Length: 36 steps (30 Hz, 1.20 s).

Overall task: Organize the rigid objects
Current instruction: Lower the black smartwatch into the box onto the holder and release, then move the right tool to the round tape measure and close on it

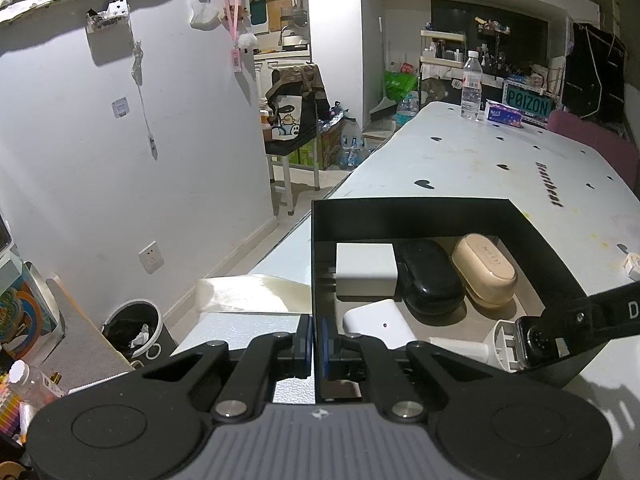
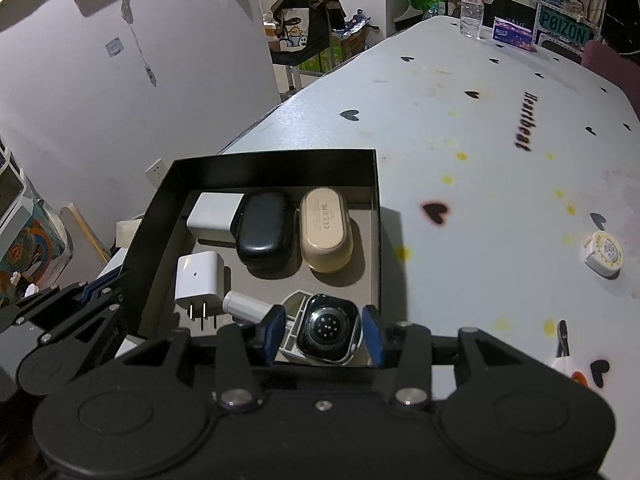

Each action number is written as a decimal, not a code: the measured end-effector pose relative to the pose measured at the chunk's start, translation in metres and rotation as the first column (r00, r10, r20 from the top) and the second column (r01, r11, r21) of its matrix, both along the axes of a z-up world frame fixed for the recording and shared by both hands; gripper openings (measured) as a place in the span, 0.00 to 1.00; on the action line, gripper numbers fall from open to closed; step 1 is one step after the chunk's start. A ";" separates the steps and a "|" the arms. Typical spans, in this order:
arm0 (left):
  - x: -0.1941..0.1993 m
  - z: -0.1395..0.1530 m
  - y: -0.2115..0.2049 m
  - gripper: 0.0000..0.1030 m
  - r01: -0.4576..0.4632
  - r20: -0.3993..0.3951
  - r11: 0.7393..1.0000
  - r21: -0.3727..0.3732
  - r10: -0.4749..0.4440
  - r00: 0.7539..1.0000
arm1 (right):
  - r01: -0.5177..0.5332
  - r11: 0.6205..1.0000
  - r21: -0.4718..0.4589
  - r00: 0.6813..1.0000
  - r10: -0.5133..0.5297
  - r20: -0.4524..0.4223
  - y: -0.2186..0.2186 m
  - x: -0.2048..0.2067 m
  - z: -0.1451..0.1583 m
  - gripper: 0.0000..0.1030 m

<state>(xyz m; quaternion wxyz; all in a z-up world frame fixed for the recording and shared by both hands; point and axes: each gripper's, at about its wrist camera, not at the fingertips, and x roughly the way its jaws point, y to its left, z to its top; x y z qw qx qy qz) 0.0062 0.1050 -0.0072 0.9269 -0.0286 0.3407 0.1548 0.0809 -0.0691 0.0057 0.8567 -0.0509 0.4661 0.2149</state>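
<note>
Smartwatch body [image 2: 328, 329] lies face down on a white holder in the black box's [image 2: 280, 164] near right corner, between the right gripper's [image 2: 323, 332] spread blue fingers. Chargers and two earbud cases lie beside it. Left gripper [image 1: 316, 346] pinches the box's left wall on the heart-print table [image 2: 500, 168].

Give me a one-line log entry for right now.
left tongs: shut on black box wall | right tongs: open, astride watch in box | round white case: on table
</note>
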 end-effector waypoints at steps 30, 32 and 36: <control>0.000 -0.001 0.000 0.03 -0.002 -0.003 1.000 0.007 0.002 1.000 | 0.183 0.978 0.100 0.964 -0.199 0.178 -0.067 0.007 0.030 0.89; 0.000 -0.001 0.000 0.03 -0.002 -0.002 1.000 0.007 0.002 1.000 | 0.259 0.963 0.080 0.945 -0.270 0.185 -0.081 0.018 0.026 0.90; 0.000 -0.002 0.000 0.03 -0.001 -0.003 1.000 0.008 0.001 1.000 | 0.365 0.928 0.077 0.914 -0.373 0.162 -0.109 0.041 0.013 0.96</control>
